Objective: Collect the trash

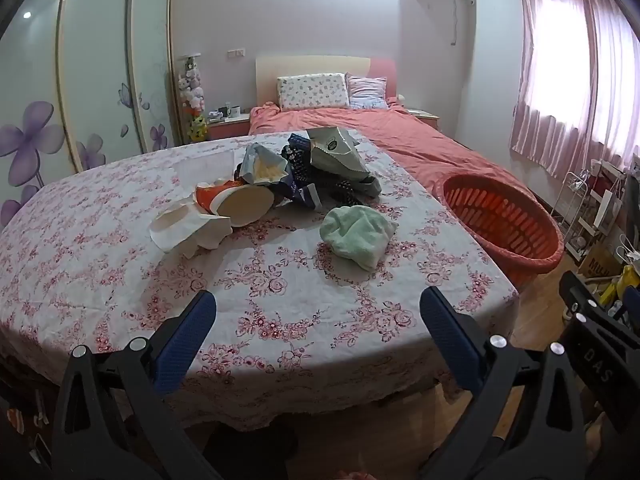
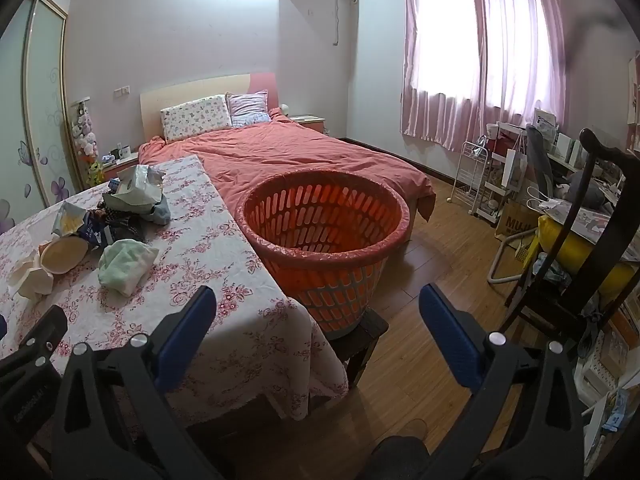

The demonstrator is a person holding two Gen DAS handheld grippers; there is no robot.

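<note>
Bedroom scene centred on a table (image 1: 120, 264) draped in a white cloth printed with pink roses. Piled toward the far middle of that table: crumpled white paper (image 1: 188, 228) nearest the left, touching a tipped paper bowl with an orange outside (image 1: 240, 202), then a torn blue and silver snack bag (image 1: 266, 164), dark dotted wrappers (image 1: 344, 192), and a pale grey-green pouch (image 1: 340, 152) propped highest at the back. Just in front of the pile, slightly apart from it: a bunched mint-green cloth (image 1: 356, 236). Beside the table's right edge, resting on a dark wooden stool (image 2: 360, 336): a round orange slotted basket (image 2: 328, 296), lined with thin plastic over the rim, nothing visible inside. Beyond the table: a bed (image 2: 280, 152) with a coral cover and two patterned pillows. Left of the table: sliding wardrobe doors painted with purple flowers (image 1: 28, 140). Far right of the table: pink curtains (image 2: 480, 56) over a bright window, and cluttered shelves. Hovering over the table's near edge, well short of the trash pile: left gripper (image 1: 316, 332), blue-padded jaws spread wide, nothing between them. Hovering off the table's near right corner, in front of the basket: right gripper (image 2: 316, 332), jaws likewise released and spread wide, gripping nothing, wooden floor below.
</note>
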